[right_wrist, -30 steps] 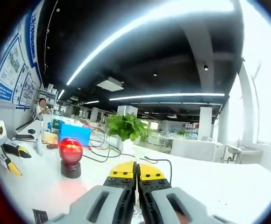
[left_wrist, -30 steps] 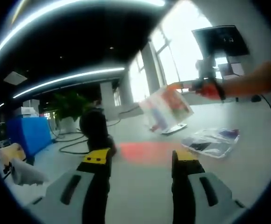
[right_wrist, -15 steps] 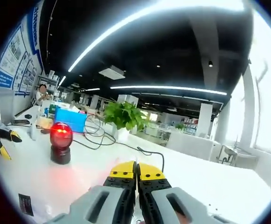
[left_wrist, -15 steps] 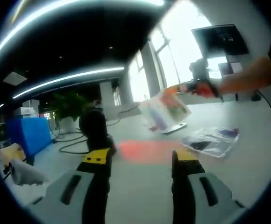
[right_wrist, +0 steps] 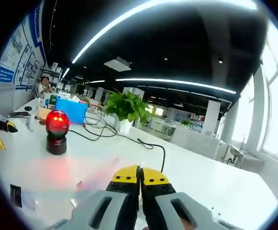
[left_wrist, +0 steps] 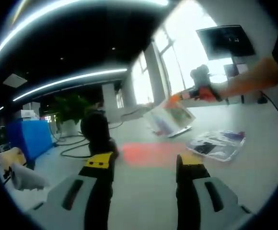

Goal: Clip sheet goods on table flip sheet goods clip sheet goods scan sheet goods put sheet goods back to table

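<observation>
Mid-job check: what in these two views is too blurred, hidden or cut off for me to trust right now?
- Held sheet goods, left gripper view: motion blur hides its print.
- Right gripper, left gripper view: blurred, so its grip edge is unclear.
- Right gripper view: the shut gripper blocks the sheet; just a pale smear below.
- Bagged sheet goods on the table: contents too blurred.

Potted plant (right_wrist: 126,106) behind a black cable (right_wrist: 129,139); blue box (right_wrist: 72,110) beside it; dark monitor (left_wrist: 224,40) by the window.

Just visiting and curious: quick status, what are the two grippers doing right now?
Left gripper open, empty, above the table. Right gripper shut on a colourful packet, held in the air. Second packet lies on the table. Scanner glowing red; nothing in the way.
</observation>
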Available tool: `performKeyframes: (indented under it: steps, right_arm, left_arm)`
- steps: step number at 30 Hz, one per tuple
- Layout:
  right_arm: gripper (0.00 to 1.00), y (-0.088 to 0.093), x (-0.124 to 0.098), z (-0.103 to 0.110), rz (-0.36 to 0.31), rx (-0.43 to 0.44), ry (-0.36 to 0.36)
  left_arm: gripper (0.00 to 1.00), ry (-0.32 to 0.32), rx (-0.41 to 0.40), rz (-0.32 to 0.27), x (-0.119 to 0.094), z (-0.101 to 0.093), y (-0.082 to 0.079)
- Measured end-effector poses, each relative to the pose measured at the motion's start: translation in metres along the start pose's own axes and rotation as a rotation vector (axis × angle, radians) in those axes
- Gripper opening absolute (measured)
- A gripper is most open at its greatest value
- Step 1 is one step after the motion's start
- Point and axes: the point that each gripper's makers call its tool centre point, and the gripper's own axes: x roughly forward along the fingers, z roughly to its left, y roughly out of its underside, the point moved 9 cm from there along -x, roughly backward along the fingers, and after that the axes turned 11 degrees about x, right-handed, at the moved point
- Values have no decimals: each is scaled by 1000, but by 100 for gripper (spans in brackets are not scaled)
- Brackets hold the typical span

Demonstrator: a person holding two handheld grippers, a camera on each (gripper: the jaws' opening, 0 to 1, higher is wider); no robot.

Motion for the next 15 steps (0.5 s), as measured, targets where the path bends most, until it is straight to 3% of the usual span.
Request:
performKeyframes:
  steps: [10, 15]
  right_arm:
    - [0, 14, 8, -3, 24, 9, 5]
    - [0, 23, 15, -17, 34, 51, 24]
  left_arm:
    - [44, -1, 3, 8, 0, -2, 1]
    - [44, -2, 4, 12, 1, -2, 1]
